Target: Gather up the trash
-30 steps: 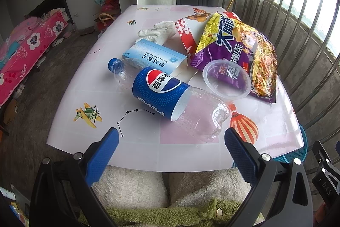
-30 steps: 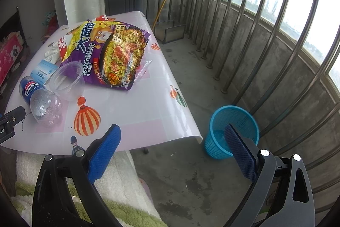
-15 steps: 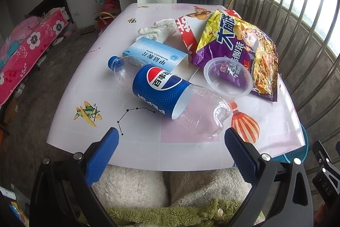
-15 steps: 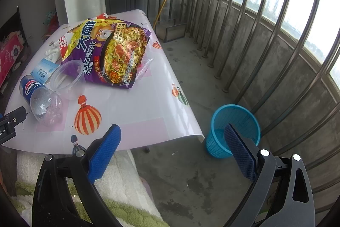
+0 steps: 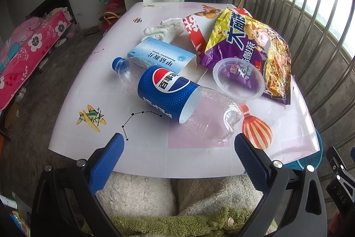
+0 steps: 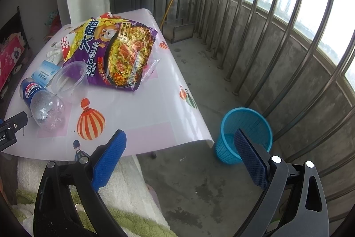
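The left gripper (image 5: 177,148) is hanging just in front of the empty Pepsi bottle (image 5: 175,94), which is lying on its side on the counter (image 5: 73,126), and its jaws are spread wide with nothing in them. The right gripper (image 6: 179,146) is waiting with jaws spread too, near the blue trash basket (image 6: 246,123) on the floor. A good grab is probably going across the bottle's fat middle, squeezing softly so it is not slipping out.

Pink floral bedding (image 5: 28,46) beside grey balcony railing (image 6: 288,21)
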